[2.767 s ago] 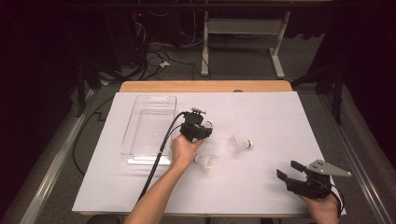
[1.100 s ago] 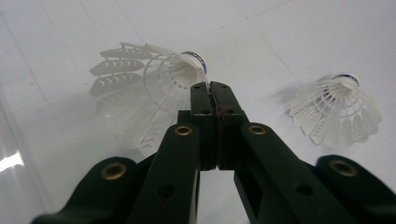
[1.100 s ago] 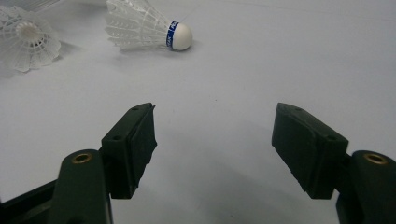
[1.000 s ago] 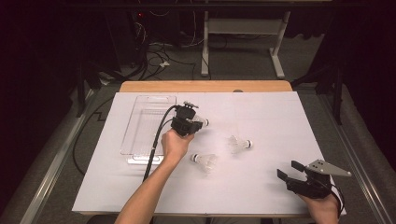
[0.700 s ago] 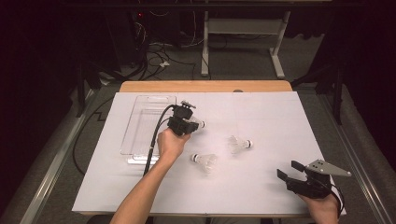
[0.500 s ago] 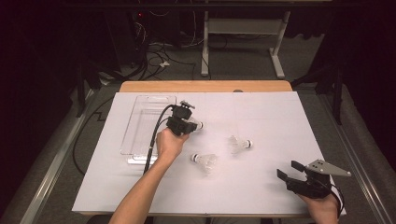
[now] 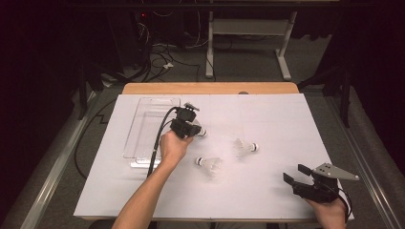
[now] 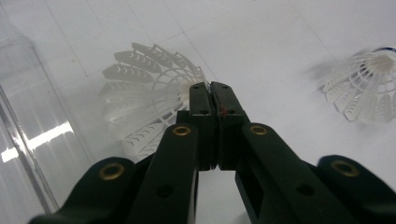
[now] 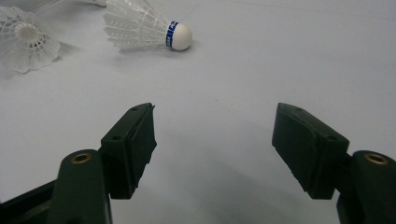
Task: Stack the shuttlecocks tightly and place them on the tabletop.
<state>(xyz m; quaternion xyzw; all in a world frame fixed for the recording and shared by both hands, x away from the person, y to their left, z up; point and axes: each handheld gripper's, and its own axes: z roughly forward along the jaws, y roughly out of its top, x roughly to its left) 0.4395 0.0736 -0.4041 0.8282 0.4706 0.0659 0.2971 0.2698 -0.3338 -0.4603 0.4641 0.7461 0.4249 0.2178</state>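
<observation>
My left gripper [image 7: 196, 131] [image 8: 211, 86] is shut on the edge of a white shuttlecock's [image 8: 140, 93] skirt, just right of the clear plastic tray [image 7: 143, 126]. The held shuttlecock's cork [image 7: 202, 132] pokes out to the gripper's right. Two more white shuttlecocks lie on the white sheet: one [image 7: 246, 147] [image 9: 140, 25] with a blue band, the other [image 7: 210, 165] [image 9: 25, 39] closer to the front. At the front right corner my right gripper [image 7: 297, 174] [image 9: 212, 135] rests open, nothing between its jaws.
The clear tray's wall [image 8: 28, 116] stands close on the left in the left gripper view. A loose shuttlecock [image 8: 364, 91] lies off to the right there. The left gripper's black cable [image 7: 155, 143] runs across the tray's near end. The white sheet [image 7: 286, 119] covers the table.
Since the oldest frame my left gripper has carried the shuttlecock a little to the left, toward the tray. Over the last second nothing has visibly moved.
</observation>
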